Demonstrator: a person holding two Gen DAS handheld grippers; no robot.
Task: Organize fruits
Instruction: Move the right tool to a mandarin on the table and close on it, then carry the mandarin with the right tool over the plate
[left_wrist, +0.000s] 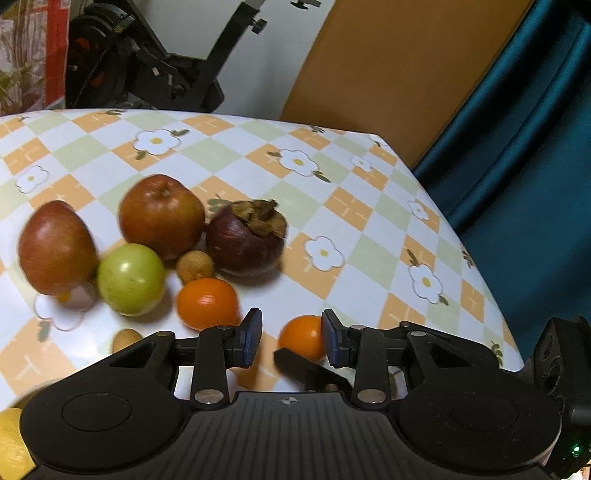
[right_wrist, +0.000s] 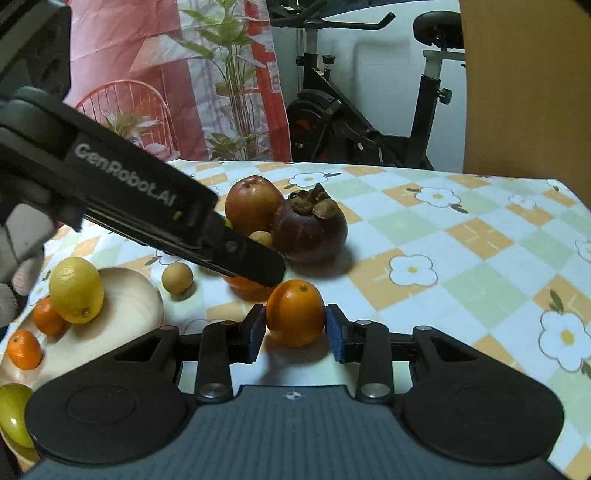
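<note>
My right gripper (right_wrist: 294, 329) is shut on a small orange (right_wrist: 294, 312) that rests on the checked tablecloth (right_wrist: 461, 258), one blue pad on each side of it. In the left wrist view the same orange (left_wrist: 300, 341) lies just beyond my left gripper (left_wrist: 291, 338), against its right pad. The left jaws stand apart with nothing pressed between them. A second orange (left_wrist: 207, 308) lies to their left. In the right wrist view the left gripper (right_wrist: 271, 267) reaches in from the upper left over that second orange (right_wrist: 243, 288).
Two red apples (left_wrist: 55, 247) (left_wrist: 160, 216), a green fruit (left_wrist: 131, 278), a dark purple fruit (left_wrist: 245, 240) and a small brown fruit (left_wrist: 195, 266) are clustered behind. A cream plate (right_wrist: 129, 295) at the left holds a lemon (right_wrist: 76, 290) and small oranges (right_wrist: 24, 349). The table edge (left_wrist: 480, 258) curves away at the right.
</note>
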